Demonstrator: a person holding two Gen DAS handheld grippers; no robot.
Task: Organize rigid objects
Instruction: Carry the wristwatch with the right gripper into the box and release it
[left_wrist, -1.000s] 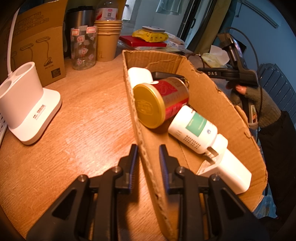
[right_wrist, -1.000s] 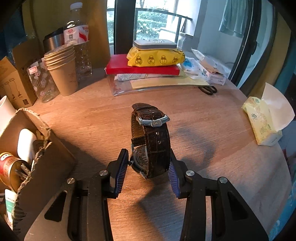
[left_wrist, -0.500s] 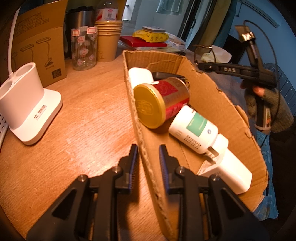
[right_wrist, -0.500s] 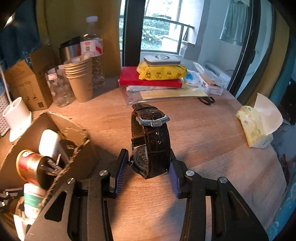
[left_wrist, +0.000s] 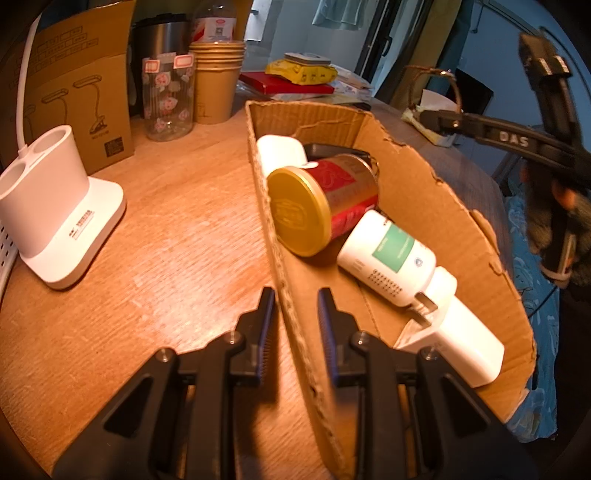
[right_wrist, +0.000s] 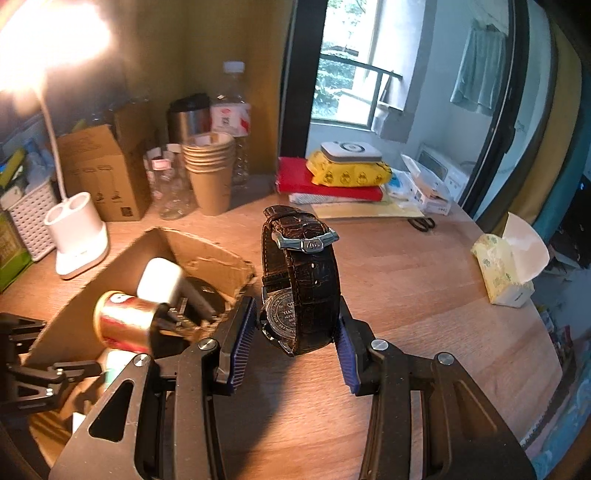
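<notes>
Right gripper (right_wrist: 295, 332) grips the brown crocodile-grain leather watch (right_wrist: 301, 280) above the wooden table (right_wrist: 424, 314), beside the torn cardboard box (left_wrist: 424, 192); left gripper (left_wrist: 293, 317) narrowly straddles its corrugated wall.

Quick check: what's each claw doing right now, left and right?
Left claw: closed on the cardboard box wall.
Right claw: holding the brown leather watch.

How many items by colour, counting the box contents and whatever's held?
White: 3 (case, bottle, gadget)
Red-gold: 1 (can)
Black: 1 (black item, kind unclear)
Brown: 1 (watch, in right fingers)
Total: 6, with 5 in the box
</notes>
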